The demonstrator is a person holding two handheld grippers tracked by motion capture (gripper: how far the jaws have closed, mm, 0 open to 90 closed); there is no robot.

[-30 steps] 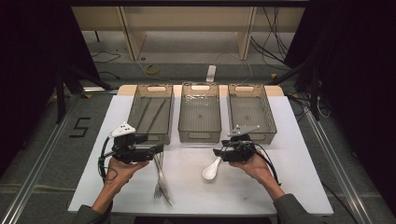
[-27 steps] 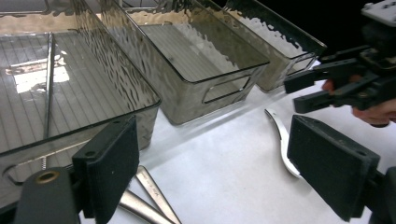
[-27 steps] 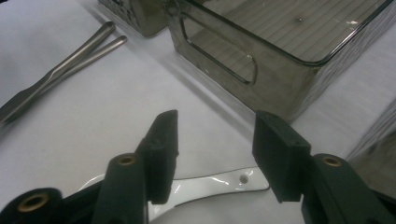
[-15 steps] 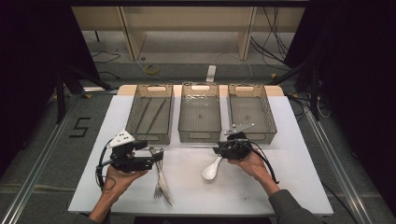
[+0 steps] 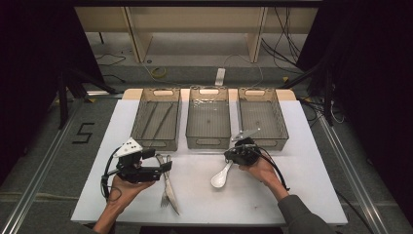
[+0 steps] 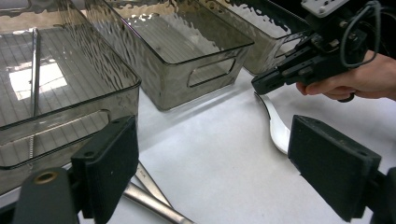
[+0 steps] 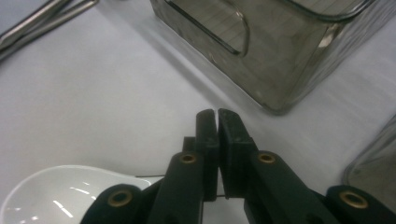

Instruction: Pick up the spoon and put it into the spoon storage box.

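White ceramic soup spoon (image 5: 221,176) lies on the white surface (image 5: 302,161), in front of the gap between the middle and right smoked-plastic bins; bowl end toward the person, handle running up under the right gripper (image 5: 233,154); right gripper's jaws have just been closing, now pressed nearly together on the spoon's thin handle, which sits between the pads in the right gripper view; spoon bowl (image 7: 60,193) shows at lower left of that view, resting on the surface; the left gripper view shows the same jaws down on the handle tip (image 6: 261,99).

Left gripper (image 5: 164,167) hovers low at the left side of the surface, jaws wide apart, nothing between them; it points toward the spoon; just beside and under its jaws lie a steel fork and table knife (image 5: 168,187), side by side, handles toward the bins, touching each other.

Three clear grey rectangular plastic bins sit in a row at the far edge of the surface: left bin (image 5: 146,141) holds long thin utensils, too faint to name; middle bin (image 5: 208,142) and right bin (image 5: 278,141) look bare inside; right gripper sits just in front of the right bin's near-left corner.
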